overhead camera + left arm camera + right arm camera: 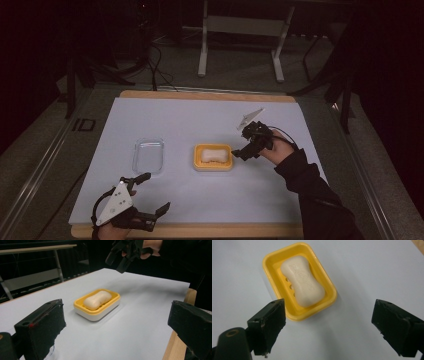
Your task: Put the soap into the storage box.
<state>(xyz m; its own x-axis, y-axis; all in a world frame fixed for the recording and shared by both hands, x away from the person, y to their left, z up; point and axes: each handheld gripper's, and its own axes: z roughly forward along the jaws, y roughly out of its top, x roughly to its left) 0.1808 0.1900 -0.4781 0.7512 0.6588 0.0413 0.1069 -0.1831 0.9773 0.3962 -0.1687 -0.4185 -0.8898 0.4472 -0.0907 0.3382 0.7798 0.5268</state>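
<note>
The white soap bar [213,155] lies in the yellow soap dish [198,162], which sits near the middle of the pale bench [200,117]; a clear plastic lid [148,155] rests flat on the bench just left of the dish. The right tool [239,153] hangs just right of the dish, jaws wide apart and empty, clear of the soap. The left tool [156,192] waits at the near left edge of the bench, its jaws also spread wide with nothing between them.
</note>
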